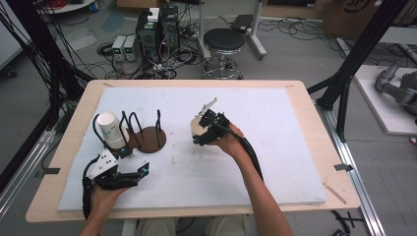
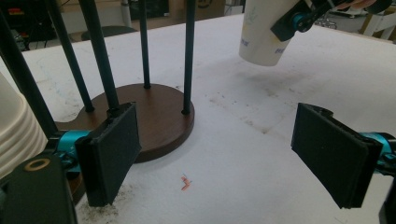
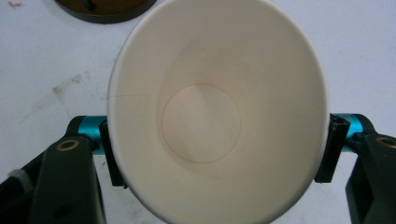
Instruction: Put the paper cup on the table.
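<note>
Right gripper [image 1: 205, 129] clamps a smooth round paper cup [image 3: 217, 116]; left gripper [image 2: 224, 154] gapes wide.

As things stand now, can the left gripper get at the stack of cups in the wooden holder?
Probably yes. The left gripper is open and empty, just in front of the stack of cups, which leans out between the holder's black rods; those rods could hinder the jaws.

Beyond the right claw [image 1: 209, 129], past the far edge of the wooden worktop [image 1: 300, 101] with its white mat [image 1: 275, 147], a black round stool [image 1: 223, 42] stands on grey floor [image 1: 295, 54]. Beyond the left claw [image 1: 133, 164], computer towers [image 1: 157, 29] sit among tangled cables [image 1: 167, 61].
</note>
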`<state>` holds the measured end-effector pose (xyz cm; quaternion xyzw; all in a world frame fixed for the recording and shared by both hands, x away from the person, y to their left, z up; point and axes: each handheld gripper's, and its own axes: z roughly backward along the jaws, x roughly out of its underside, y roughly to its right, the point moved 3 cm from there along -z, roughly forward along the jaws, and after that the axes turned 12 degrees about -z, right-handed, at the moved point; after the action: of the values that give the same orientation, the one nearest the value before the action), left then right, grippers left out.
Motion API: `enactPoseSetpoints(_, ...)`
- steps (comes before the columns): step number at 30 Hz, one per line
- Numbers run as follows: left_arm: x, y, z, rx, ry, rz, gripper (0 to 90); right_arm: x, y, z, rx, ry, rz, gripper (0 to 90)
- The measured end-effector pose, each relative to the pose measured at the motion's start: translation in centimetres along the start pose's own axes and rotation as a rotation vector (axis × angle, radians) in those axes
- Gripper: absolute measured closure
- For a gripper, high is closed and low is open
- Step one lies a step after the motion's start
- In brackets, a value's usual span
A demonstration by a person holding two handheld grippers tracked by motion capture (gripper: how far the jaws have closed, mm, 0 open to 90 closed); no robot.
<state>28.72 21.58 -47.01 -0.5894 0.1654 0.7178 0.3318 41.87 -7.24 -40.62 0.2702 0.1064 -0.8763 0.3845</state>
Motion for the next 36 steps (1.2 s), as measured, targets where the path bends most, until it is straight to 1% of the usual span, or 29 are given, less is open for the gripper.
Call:
enactPoseSetpoints(3, 0.0, 0.0, 0.0, 0.002, -0.002, -0.008, 15.6, -0.1, 0.0, -0.6, 0.01, -0.014, -0.004, 27.4)
enactPoseSetpoints(4, 0.0, 0.0, 0.0, 0.002, -0.001, -0.009, 15.6, -0.1, 0.0, -0.8, 0.019, -0.021, 0.004, 27.5)
enactPoseSetpoints(5, 0.0, 0.0, 0.0, 0.0, 0.0, -0.008, 15.6, -0.1, 0.0, -1.0, 0.032, -0.028, 0.0, 27.4)
enactPoseSetpoints(8, 0.0, 0.1, -0.1, 0.008, -0.001, -0.011, 15.8, -0.1, 0.1, -1.5, 0.036, -0.044, -0.003, 27.4)
enactPoseSetpoints(9, 0.0, 0.1, -0.1, 0.008, -0.004, -0.012, 15.9, -0.1, 0.1, -1.7, 0.037, -0.043, 0.004, 27.4)
enactPoseSetpoints(10, 0.0, 0.1, -0.1, 0.007, -0.005, -0.012, 16.0, -0.1, 0.1, -1.9, 0.035, -0.054, 0.001, 27.4)
enactPoseSetpoints(12, 0.0, 0.1, -0.1, 0.01, -0.004, -0.008, 16.3, 0.0, 0.0, -2.4, 0.045, -0.076, 0.007, 27.2)
enactPoseSetpoints(13, 0.0, 0.0, -0.1, 0.01, -0.004, -0.006, 16.3, 0.1, 0.0, -2.5, 0.045, -0.065, 0.007, 27.3)
enactPoseSetpoints(14, 0.0, 0.0, 0.0, 0.01, -0.002, -0.005, 16.3, 0.1, 0.1, -2.6, 0.045, -0.063, -0.003, 27.2)
enactPoseSetpoints(20, 0.0, 0.0, -0.1, 0.015, -0.004, -0.002, 16.4, 0.1, 0.2, -2.6, 0.03, -0.062, -0.024, 27.0)
enactPoseSetpoints(21, 0.0, 0.0, -0.1, 0.015, -0.004, -0.003, 16.4, 0.1, 0.3, -2.6, 0.03, -0.06, -0.019, 26.0)
enactPoseSetpoints(23, 0.0, 0.0, -0.1, 0.015, -0.004, -0.003, 16.4, 0.2, 0.3, -2.7, 0.032, -0.066, -0.02, 22.4)
enactPoseSetpoints(25, 0.0, 0.0, -0.1, 0.015, -0.003, -0.001, 16.4, 0.3, 0.4, -3.1, 0.038, -0.094, -0.022, 17.0)
enactPoseSetpoints(26, 0.0, 0.0, -0.1, 0.014, -0.002, -0.001, 16.4, 0.5, 0.5, -3.4, 0.038, -0.103, -0.038, 14.0)
enactPoseSetpoints(27, 0.0, 0.0, 0.0, 0.014, -0.001, 0.001, 16.4, 0.6, 0.5, -3.5, 0.032, -0.112, -0.053, 14.0)
enactPoseSetpoints(28, 0.0, -0.1, 0.0, 0.014, -0.001, 0.002, 16.4, 0.7, 0.5, -3.6, 0.031, -0.11, -0.058, 13.9)
enactPoseSetpoints(29, 0.0, -0.1, 0.0, 0.015, -0.001, 0.002, 16.5, 0.7, 0.5, -3.5, 0.038, -0.104, -0.06, 13.9)
enactPoseSetpoints(33, 0.0, -0.1, -0.1, 0.018, -0.005, 0.005, 16.6, 0.5, 0.6, -3.1, 0.038, -0.082, -0.055, 13.9)
enactPoseSetpoints(34, 0.0, -0.1, -0.1, 0.017, -0.005, 0.004, 16.6, 0.5, 0.6, -3.0, 0.031, -0.081, -0.056, 13.9)
enactPoseSetpoints(36, 0.0, -0.1, -0.1, 0.018, -0.005, 0.004, 16.7, 0.6, 0.7, -2.9, 0.033, -0.088, -0.058, 13.9)
